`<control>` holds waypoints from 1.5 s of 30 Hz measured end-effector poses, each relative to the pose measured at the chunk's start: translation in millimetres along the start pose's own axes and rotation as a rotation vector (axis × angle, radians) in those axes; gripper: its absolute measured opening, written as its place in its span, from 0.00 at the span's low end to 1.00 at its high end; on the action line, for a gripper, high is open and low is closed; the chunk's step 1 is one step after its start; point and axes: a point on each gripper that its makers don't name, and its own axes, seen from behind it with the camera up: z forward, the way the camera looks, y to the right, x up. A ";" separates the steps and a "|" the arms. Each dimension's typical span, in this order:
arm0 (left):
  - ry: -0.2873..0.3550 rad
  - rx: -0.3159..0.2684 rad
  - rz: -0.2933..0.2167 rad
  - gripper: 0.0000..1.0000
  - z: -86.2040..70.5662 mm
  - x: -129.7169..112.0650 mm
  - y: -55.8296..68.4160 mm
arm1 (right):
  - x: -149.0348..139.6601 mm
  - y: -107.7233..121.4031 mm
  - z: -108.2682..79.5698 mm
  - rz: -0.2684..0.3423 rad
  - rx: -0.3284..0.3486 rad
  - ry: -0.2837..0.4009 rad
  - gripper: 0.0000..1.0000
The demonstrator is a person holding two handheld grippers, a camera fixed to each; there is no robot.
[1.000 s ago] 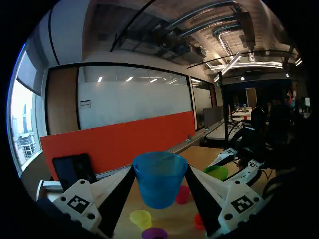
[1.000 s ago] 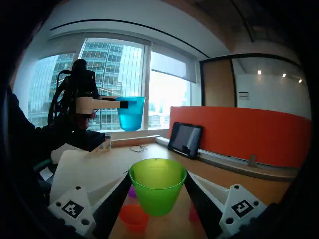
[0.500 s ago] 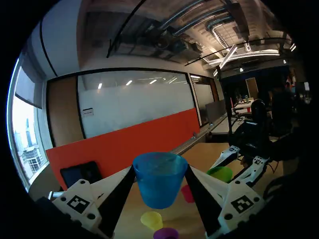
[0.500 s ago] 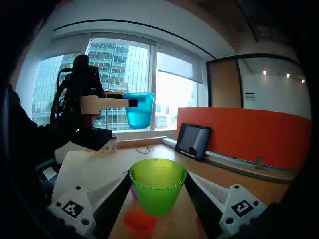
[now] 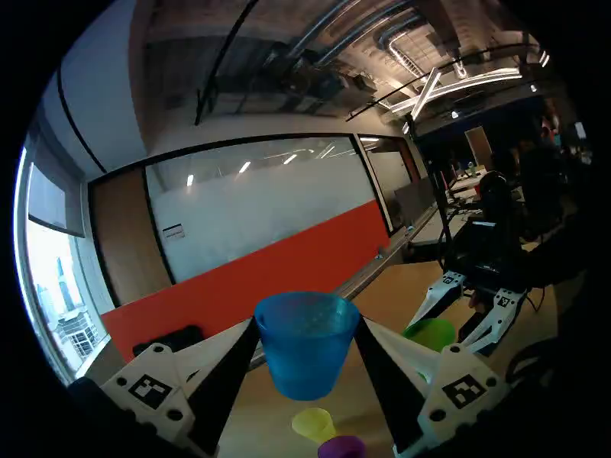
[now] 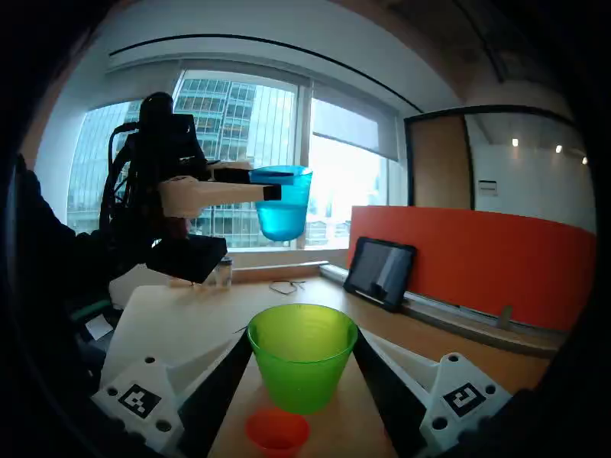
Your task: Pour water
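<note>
Left gripper view, nearest first: left gripper [image 5: 305,330] clamped on a blue cup [image 5: 305,359], both fingers pressed to its sides, rim up and level, carried well above the table [image 5: 263,427]. Just below, on the wood: a yellow cup [image 5: 314,424] and, nearer the bottom edge, a purple cup [image 5: 341,447], close together and apart from the blue one. Farther right: right gripper [image 5: 444,333] closed around a green cup [image 5: 428,332], lower than the blue cup and well apart from it. Behind: an orange partition [image 5: 290,263], a dark tablet [image 5: 164,340] at its foot, then a glass wall [image 5: 252,198] and exposed ceiling pipes [image 5: 344,46].

Right gripper view, same order: green cup held upright between both fingers, mouth open toward the camera. Under it, an orange cup [image 6: 278,430] standing on the table. Farther left and higher: blue cup raised in the left gripper, roughly upright. Whether directly above the green one: cannot tell. Contents of either cup: cannot tell. Beyond: tablet propped against the partition, then a window [image 6: 229,153] with towers outside.
</note>
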 end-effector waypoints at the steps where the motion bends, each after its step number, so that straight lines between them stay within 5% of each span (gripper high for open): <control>1: 0.001 0.002 0.012 0.87 -0.2 0.9 -0.1 | 0.1 -1.0 0.8 0.000 0.003 0.000 0.93; 32: 0.007 0.066 0.419 0.87 0.4 31.3 3.6 | -1.1 -16.2 11.9 -0.009 0.047 -0.001 0.92; 45: 0.013 0.069 0.528 0.87 7.2 41.9 8.1 | -0.1 -17.5 12.7 -0.009 0.048 0.004 0.92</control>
